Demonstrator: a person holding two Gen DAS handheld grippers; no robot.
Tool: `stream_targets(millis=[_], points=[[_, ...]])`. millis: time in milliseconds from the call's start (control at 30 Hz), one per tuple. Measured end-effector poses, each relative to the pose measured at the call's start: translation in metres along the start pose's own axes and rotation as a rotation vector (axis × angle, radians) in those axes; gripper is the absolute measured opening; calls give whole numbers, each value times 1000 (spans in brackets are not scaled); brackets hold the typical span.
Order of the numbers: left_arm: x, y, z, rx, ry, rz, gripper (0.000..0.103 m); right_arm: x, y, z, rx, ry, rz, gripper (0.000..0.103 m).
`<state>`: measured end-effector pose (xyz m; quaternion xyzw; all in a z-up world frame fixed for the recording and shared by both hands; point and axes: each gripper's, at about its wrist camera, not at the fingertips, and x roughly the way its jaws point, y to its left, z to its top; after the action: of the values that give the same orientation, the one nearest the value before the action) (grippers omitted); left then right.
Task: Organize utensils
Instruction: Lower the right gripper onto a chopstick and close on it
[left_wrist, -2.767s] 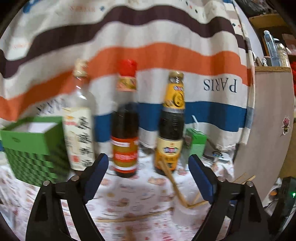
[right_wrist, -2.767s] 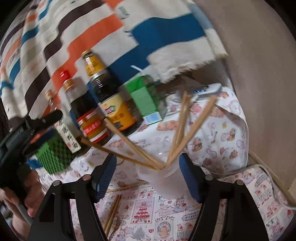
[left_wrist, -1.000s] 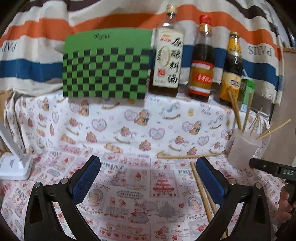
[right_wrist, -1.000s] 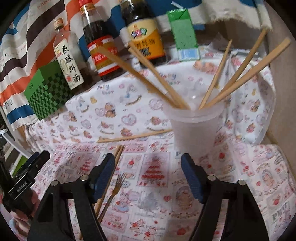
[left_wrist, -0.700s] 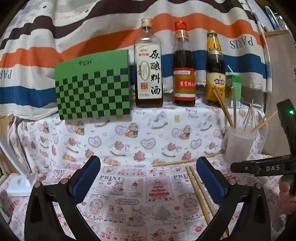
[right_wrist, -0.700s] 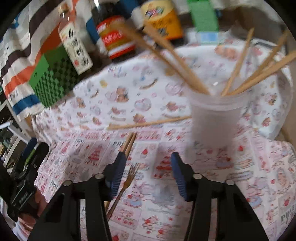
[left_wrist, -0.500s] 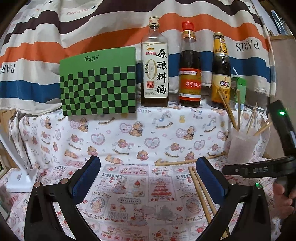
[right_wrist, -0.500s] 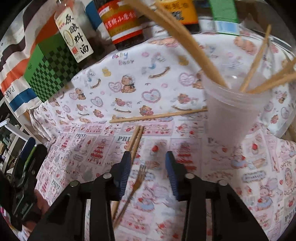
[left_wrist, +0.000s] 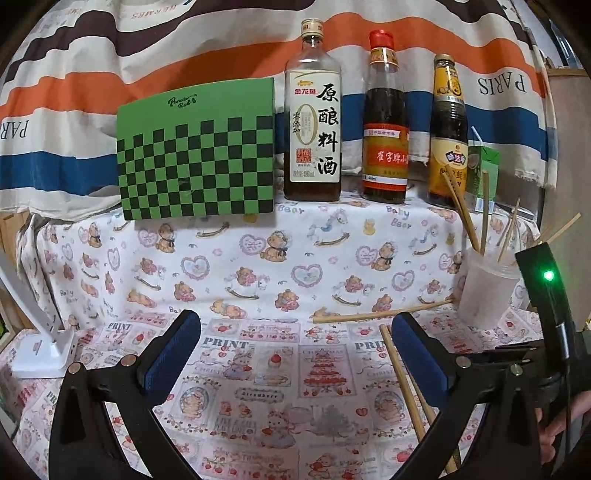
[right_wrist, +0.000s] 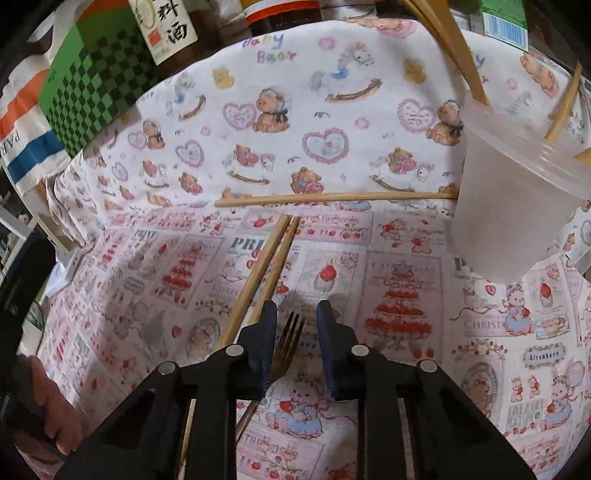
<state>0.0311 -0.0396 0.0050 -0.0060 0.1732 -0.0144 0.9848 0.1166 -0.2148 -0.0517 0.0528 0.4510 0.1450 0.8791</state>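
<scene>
A gold fork (right_wrist: 290, 341) lies on the patterned cloth, tines pointing away, its head between the blue pads of my right gripper (right_wrist: 294, 314). The jaws are closing around it, with a small gap left on each side. Two wooden chopsticks (right_wrist: 266, 258) lie side by side just left of the fork, and a single chopstick (right_wrist: 332, 198) lies crosswise beyond them. A frosted plastic cup (right_wrist: 517, 206) holding several chopsticks stands at the right. My left gripper (left_wrist: 295, 347) hovers open over the cloth with nothing between its fingers. The same cup (left_wrist: 484, 291) sits to its right.
At the back stand a green checkered box (left_wrist: 195, 155), three sauce bottles (left_wrist: 384, 122) and a green carton (left_wrist: 484, 170) against a striped cloth. A white power strip (left_wrist: 40, 350) lies at the left. A person's hand (right_wrist: 55, 417) shows at the lower left.
My right gripper has sunk toward the cloth and moved left of the cup, its jaws narrowing around the fork. The left gripper has stayed nearly still and wide.
</scene>
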Motion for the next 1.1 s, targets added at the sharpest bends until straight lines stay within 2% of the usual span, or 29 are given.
stream_targets(millis=[100, 200, 267, 333, 567, 700, 833, 967, 1100], points=[[0, 1, 0, -7, 3, 4, 103, 2, -4, 0, 25, 6, 35, 14], [2, 1, 0, -7, 11, 2, 102, 3, -7, 1, 46, 3, 58, 11], [2, 1, 0, -7, 11, 2, 103, 2, -10, 1, 60, -3, 60, 10], [2, 2, 0, -9, 11, 9, 103, -4, -11, 1, 59, -24, 58, 4], [5, 5, -1, -28, 21, 28, 103, -19, -7, -1, 43, -48, 66, 3], [5, 5, -1, -28, 26, 39, 102, -15, -1, -3, -11, -19, -59, 2], [6, 5, -1, -27, 38, 54, 103, -10, -4, -5, 3, 14, -59, 2], [9, 8, -1, -36, 53, 58, 102, -6, 7, -8, -69, 26, -97, 2], [10, 9, -1, -44, 58, 58, 102, -6, 7, -9, -73, 23, -105, 2]])
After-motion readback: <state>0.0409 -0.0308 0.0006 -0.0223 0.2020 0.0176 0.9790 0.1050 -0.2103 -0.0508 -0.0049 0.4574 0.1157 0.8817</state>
